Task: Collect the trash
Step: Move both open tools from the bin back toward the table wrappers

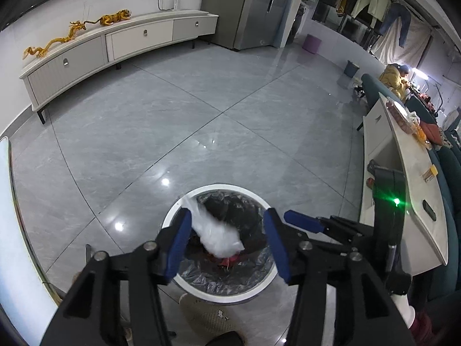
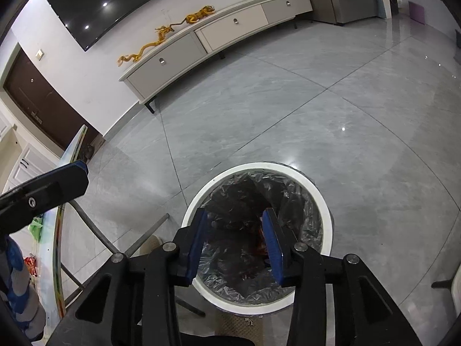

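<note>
A round bin with a white rim (image 1: 219, 186) and a black liner stands on the grey tiled floor, right below both grippers. My left gripper (image 1: 227, 216) is open over its mouth. A crumpled white plastic bag (image 1: 219, 236), blurred, is between the jaws beside the left finger, and the pads do not pinch it. Red scraps (image 1: 230, 259) lie deeper in the bin. My right gripper (image 2: 234, 214) is open above the same bin's rim (image 2: 268, 168), with nothing between its pads. One of its blue fingers (image 1: 302, 222) shows in the left wrist view.
A white coffee table (image 1: 415, 173) with snacks and small items runs along the right, a teal sofa behind it. A glass table edge (image 2: 59, 230) is at the left. A low TV cabinet (image 1: 115, 46) lines the far wall. A person in yellow (image 1: 394, 77) sits far right.
</note>
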`<state>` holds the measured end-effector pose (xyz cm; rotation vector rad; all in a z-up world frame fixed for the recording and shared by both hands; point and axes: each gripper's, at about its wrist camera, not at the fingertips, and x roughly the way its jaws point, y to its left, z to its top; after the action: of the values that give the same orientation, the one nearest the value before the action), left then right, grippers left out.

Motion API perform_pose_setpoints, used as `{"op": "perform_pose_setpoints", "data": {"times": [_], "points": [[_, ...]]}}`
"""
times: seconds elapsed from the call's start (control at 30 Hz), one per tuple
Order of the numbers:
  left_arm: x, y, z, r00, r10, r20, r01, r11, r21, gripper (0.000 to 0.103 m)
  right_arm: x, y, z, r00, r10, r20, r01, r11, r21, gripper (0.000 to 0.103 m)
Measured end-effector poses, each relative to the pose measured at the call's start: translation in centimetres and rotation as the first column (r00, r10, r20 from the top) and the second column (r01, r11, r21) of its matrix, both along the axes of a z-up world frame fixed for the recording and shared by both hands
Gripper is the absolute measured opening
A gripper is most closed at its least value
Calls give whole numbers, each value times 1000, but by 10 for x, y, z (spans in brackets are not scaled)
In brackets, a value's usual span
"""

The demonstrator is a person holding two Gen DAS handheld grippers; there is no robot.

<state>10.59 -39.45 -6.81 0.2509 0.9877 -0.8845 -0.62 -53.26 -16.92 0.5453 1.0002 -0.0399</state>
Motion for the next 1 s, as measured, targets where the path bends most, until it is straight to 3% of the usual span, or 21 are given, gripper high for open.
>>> {"op": "perform_pose_setpoints", "data": {"times": [0.27,0.43,0.73,1.0], "points": [[-9,7,6,1000,18,15,-18,1000,7,51,-21,-11,10,999,-38,11,38,999,-3,40],[-19,26,20,995,63,75,-64,998,16,51,-34,-14,27,998,-54,43,55,998,-9,40],[-45,72,46,961,157,229,-164,986,13,51,-51,11,68,993,-25,115,31,998,-49,45],[-66,112,69,935,222,276,-220,975,-39,57,-59,41,102,985,31,171,-16,996,-84,51]]}}
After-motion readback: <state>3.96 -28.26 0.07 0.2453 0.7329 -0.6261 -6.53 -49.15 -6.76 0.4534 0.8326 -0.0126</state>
